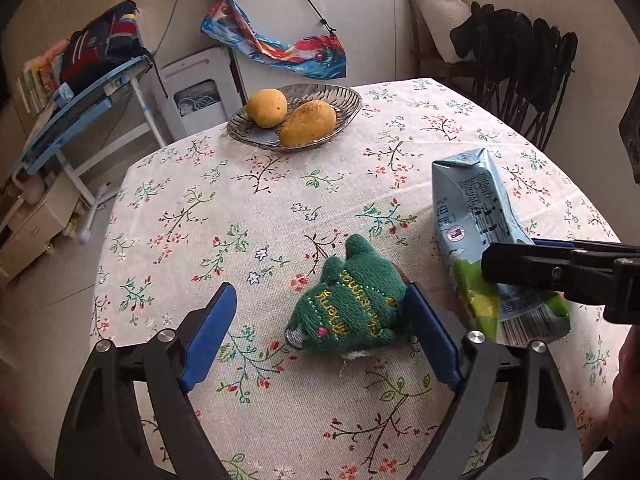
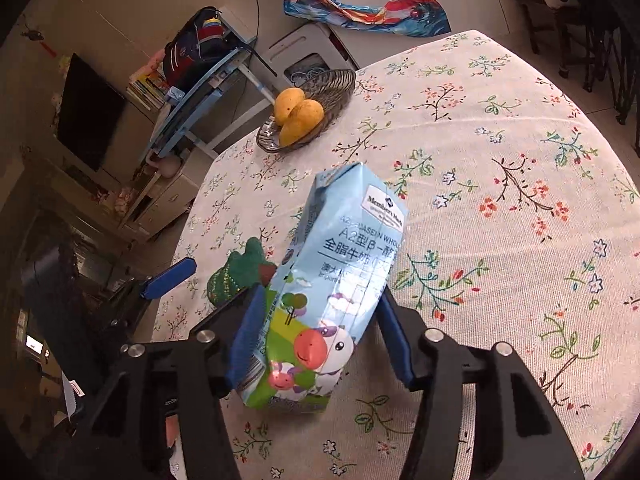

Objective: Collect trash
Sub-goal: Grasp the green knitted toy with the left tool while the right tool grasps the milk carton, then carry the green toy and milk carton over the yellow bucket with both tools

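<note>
Now we see the right hand-held gripper (image 2: 316, 332) clamping the milk carton (image 2: 340, 264); the left hand-held gripper (image 1: 320, 312) stands wide around the green plush toy (image 1: 348, 304) on the table (image 1: 240, 208).

The setting was a lived-in home: a table under a floral tablecloth (image 1: 280, 208), a glass dish of mangoes (image 1: 296, 118), a schoolbag (image 1: 100, 44), stacked books (image 2: 146, 84), a television (image 2: 88, 112).

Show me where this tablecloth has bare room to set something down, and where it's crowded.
Free: the cloth between the fruit dish and the green plush toy, and the whole stretch right of the milk carton. Crowded: the near edge, where both grippers, toy and carton bunch together.
</note>
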A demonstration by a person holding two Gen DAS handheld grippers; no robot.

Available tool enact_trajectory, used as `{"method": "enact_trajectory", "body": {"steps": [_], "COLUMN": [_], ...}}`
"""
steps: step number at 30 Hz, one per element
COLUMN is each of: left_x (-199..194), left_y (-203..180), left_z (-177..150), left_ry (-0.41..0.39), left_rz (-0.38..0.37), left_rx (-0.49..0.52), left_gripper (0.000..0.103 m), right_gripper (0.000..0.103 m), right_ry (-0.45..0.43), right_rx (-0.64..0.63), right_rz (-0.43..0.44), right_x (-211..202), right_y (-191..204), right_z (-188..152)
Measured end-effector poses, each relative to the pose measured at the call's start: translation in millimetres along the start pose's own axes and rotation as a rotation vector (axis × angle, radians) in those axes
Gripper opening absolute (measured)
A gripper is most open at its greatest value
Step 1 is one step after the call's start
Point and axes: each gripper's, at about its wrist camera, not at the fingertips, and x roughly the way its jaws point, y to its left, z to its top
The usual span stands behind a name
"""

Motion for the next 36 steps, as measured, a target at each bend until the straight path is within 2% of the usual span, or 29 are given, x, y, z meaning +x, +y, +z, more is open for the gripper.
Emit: {"method": "enact_trajectory", "body": {"steps": [1, 2, 3, 5, 8, 9, 15, 26, 36], "left_x": [1.1, 1.9, 1.8, -0.2, -4.7, -7.2, -32.3, -86.8, -139.9], "left_y": [-1.5, -4.1, -6.7, -12.4, -11.3, -10.9, -5.0, -4.4, -15.1], "left_z": [-0.4, -0.8, -1.9, -3.7, -7.0, -9.0, -24.0, -54.5, -81.6], "left_ry": [0.008, 0.014, 0.019, 0.017, 0.016, 0.012, -0.019, -0.077, -0.117], "left_rz": [-0.02, -0.047, -0.068, -0.076, -0.11, -0.107, -0.086, -0.014, 0.043], "left_rx": [-0.001, 0.003, 0.006, 0.011, -0.026, -0.035, -0.088, -0.161, -0.172], "left_gripper": [0.073, 0.065, 0.052, 0.045, 0.03, 0.027, 0.026, 0.026, 0.026], "right_gripper": [0.044, 0.042, 0.039, 0.033, 0.033, 0.033, 0.033, 0.033, 0.033], "right_ry": [0.003, 0.007, 0.007, 0.008, 0.005, 0.002, -0.016, -0.047, -0.061], "right_rx": [-0.006, -0.01, -0.013, -0.026, -0.065, -0.076, -0.065, -0.047, -0.054], "right_rz": [0.011, 0.02, 0.022, 0.025, 0.004, -0.004, -0.007, 0.064, 0.123], "right_x": [-0.4, -0.7, -1.7, -4.4, -10.4, -12.6, -27.9, -50.5, -75.0], "right_y": [1.9, 3.9, 6.1, 10.3, 15.8, 16.3, 9.2, 22.1, 41.3], "right_z": [0.2, 0.1, 0.3, 0.2, -1.4, -1.8, -9.3, -32.0, -62.8]}}
